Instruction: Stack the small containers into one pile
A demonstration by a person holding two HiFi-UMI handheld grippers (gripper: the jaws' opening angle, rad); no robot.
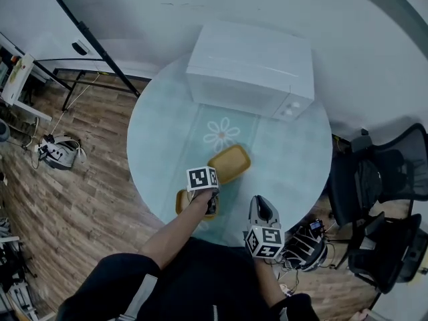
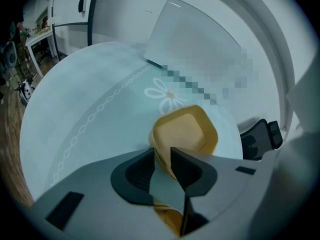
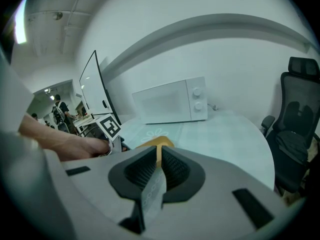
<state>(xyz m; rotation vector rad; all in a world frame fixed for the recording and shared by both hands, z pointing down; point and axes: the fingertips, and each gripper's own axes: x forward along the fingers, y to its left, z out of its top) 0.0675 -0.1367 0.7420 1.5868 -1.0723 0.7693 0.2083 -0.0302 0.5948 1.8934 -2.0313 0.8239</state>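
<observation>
Yellow container [image 2: 182, 131], rim pinched in left tongs [image 2: 161, 152]; right tongs [image 3: 158, 150] closed, empty.

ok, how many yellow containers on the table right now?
2. A larger container before the microwave; a smaller container nearer the person, in the left tool. Nested ones may be hidden.

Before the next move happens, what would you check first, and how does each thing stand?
1. Left gripper has the small container: ok, a yellow wall sits between its nearly closed jaws.
2. Large container ready to receive it: ok, open side up, nothing inside.
3. Right gripper out of the way: ok, shut, empty, near the table edge.
4. Microwave off the path: ok, it stands behind both containers.
5. Small container lifted off the table: cannot tell.
</observation>
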